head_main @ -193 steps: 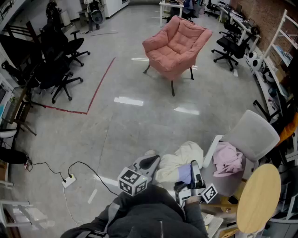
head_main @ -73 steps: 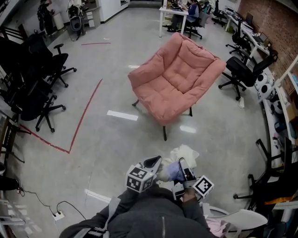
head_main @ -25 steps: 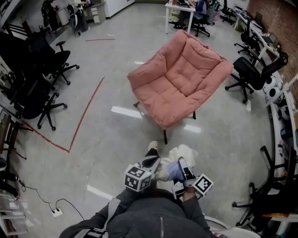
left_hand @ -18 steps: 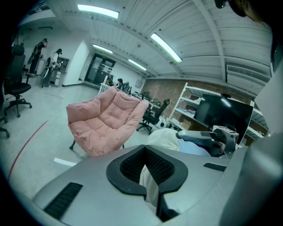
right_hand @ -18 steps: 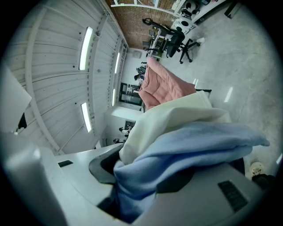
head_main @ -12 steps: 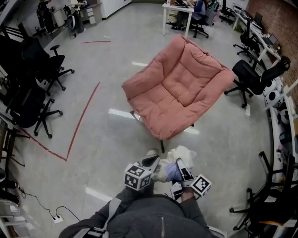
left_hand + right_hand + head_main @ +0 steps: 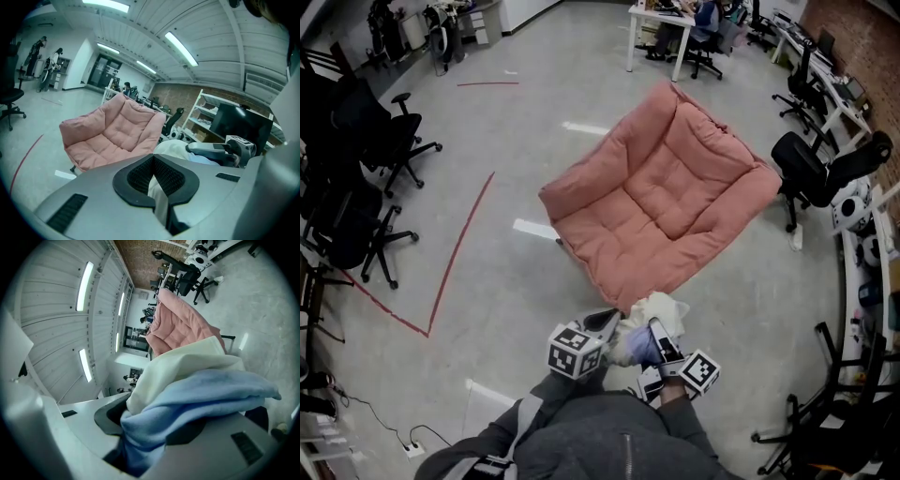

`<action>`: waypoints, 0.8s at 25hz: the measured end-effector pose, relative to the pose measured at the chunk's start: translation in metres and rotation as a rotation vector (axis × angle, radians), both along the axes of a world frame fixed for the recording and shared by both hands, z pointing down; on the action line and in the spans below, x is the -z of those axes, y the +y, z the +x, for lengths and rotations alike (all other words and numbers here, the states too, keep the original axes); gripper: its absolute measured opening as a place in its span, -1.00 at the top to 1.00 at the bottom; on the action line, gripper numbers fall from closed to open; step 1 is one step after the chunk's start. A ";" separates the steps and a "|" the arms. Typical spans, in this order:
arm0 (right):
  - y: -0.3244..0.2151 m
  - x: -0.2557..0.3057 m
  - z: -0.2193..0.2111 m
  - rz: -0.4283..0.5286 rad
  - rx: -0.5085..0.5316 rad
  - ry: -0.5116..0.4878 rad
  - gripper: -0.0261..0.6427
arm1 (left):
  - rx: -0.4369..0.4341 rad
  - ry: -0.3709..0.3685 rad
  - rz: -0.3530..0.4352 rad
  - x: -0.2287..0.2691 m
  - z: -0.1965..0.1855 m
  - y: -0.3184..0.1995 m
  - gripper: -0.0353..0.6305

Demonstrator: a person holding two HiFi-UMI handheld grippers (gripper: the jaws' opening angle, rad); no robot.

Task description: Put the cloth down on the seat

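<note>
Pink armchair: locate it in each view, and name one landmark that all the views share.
Head view: the pink armchair is at the centre, a little up and to the right.
Left gripper view: left of centre, at middle height.
Right gripper view: upper middle, tipped sideways.
Shared landmark: the cream and blue cloth, nearer the camera than the chair in every view.

No legible text — only square-marker cubes (image 7: 576,352) on tools.
</note>
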State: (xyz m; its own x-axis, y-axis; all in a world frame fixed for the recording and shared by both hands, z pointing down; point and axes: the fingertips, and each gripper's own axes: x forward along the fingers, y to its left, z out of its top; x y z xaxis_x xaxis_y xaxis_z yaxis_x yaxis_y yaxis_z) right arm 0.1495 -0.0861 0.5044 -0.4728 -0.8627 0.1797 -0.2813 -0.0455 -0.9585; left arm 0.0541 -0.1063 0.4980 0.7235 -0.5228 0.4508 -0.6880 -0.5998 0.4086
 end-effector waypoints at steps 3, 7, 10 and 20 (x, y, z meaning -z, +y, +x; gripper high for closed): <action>-0.029 0.001 -0.007 0.000 0.009 0.015 0.42 | -0.004 0.007 -0.002 0.002 -0.004 -0.029 0.88; -0.065 -0.003 -0.013 -0.005 0.013 0.017 0.42 | 0.002 0.014 -0.014 -0.001 -0.011 -0.065 0.88; -0.089 -0.010 -0.014 -0.033 -0.004 0.007 0.42 | -0.008 0.021 -0.028 -0.007 -0.014 -0.086 0.88; -0.139 -0.015 -0.038 -0.037 0.057 0.022 0.42 | 0.035 0.059 -0.049 -0.013 -0.035 -0.138 0.88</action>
